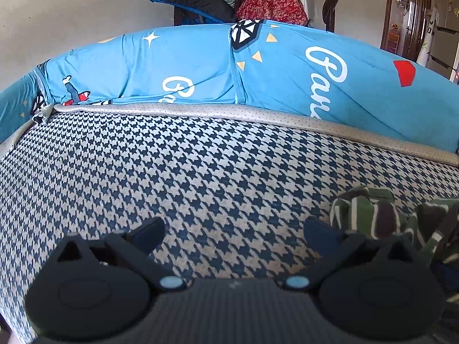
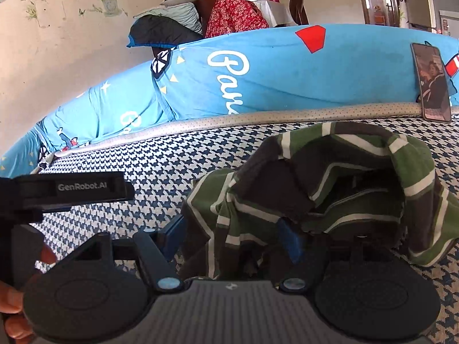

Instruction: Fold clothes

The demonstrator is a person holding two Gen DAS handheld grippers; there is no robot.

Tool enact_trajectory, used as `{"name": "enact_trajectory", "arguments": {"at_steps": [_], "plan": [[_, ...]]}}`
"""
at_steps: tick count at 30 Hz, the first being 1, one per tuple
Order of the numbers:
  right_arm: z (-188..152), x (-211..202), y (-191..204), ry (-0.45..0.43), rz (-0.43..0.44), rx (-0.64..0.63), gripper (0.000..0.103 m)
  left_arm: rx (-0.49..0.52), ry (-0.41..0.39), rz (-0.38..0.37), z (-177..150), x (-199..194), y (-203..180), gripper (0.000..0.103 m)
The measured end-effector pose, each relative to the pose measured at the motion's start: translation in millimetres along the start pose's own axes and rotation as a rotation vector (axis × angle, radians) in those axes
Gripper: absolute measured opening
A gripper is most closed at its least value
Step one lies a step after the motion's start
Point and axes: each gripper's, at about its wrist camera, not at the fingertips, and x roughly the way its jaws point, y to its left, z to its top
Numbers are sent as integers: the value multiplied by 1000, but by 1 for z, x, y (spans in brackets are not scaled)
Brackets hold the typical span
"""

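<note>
A green, brown and white striped garment (image 2: pixel 344 172) lies crumpled in a heap on the blue-and-white houndstooth surface (image 2: pixel 143 166). My right gripper (image 2: pixel 231 238) is open at the garment's near edge. A fold of striped fabric lies between its fingers and drapes over the right finger (image 2: pixel 289 240). In the left wrist view, the same garment (image 1: pixel 364 212) sits just right of my left gripper (image 1: pixel 233 232). That gripper is open over the bare houndstooth surface (image 1: pixel 200 172) and holds nothing. The left gripper's body (image 2: pixel 71 192) shows at the left of the right wrist view.
A long blue printed bolster (image 1: pixel 200 68) runs along the back behind a grey piped edge (image 1: pixel 229 111). A phone (image 2: pixel 433 83) leans upright against the bolster (image 2: pixel 287 80) at far right. Piled clothes (image 2: pixel 235 14) sit behind it. A hand (image 2: pixel 11 301) is at lower left.
</note>
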Motion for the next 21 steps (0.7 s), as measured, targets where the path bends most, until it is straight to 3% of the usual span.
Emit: {"name": "enact_trajectory", "arguments": {"at_steps": [2,3,7,12,21], "plan": [[-1,5,1,-9,-11,0,69,10,-5,7,0,-1,1,103],[-1,8,1,-14,-16,0,62,13,-6,8,0,-2,1,103],[4,11,-1,-33,-40,2,10,20,-9,6,1,-2,4,103],[21,-4,-8,-127,-8,40,9,28,-12,-13,1,-4,7,103],[51,-42,-41,-320,37,155,8,101,-29,-126,-6,-12,-9,103]]}}
